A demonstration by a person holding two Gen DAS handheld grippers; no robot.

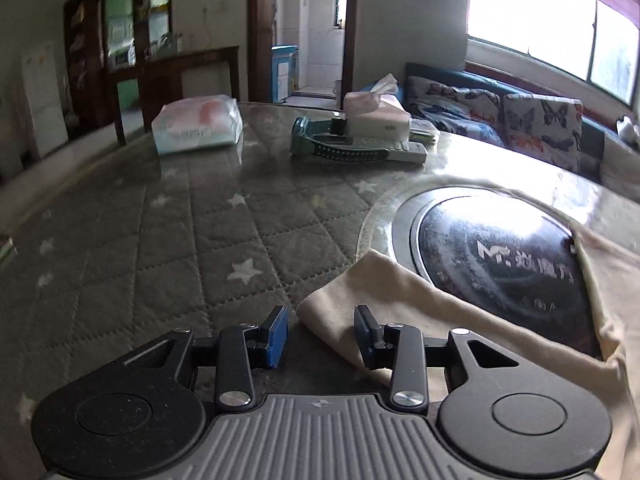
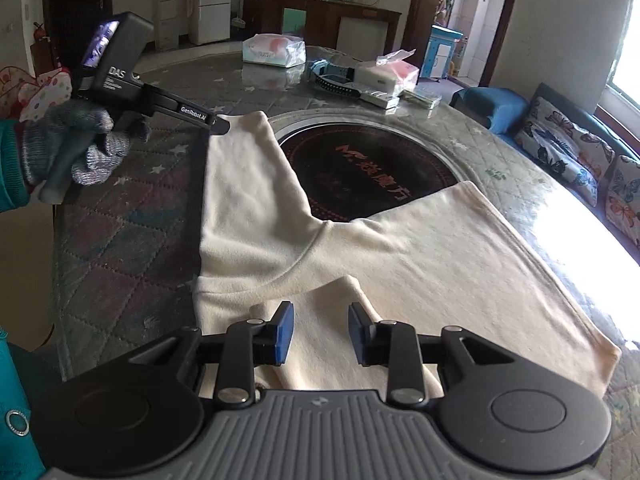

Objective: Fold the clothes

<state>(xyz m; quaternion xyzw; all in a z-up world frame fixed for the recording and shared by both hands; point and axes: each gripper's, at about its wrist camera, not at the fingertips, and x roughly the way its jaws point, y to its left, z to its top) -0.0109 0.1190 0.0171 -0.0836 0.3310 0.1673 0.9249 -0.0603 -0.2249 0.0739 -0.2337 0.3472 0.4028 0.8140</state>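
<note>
A cream garment (image 2: 400,264) lies flat on the table with two long parts spread in a V, one reaching far left, the other to the right. My right gripper (image 2: 320,332) is open just above the garment's near folded edge, holding nothing. A gloved hand holds my left gripper (image 2: 220,124) at the tip of the far-left part. In the left wrist view that gripper (image 1: 322,336) is open, and the cream end of the garment (image 1: 400,292) lies between and below its blue pads (image 1: 276,336).
A round black hob (image 2: 368,168) is set into the table, partly covered by the garment. Farther back are a plastic tissue pack (image 1: 198,124), a tissue box (image 1: 376,112) and remotes (image 1: 352,148). A sofa with butterfly cushions (image 1: 540,120) stands to the right.
</note>
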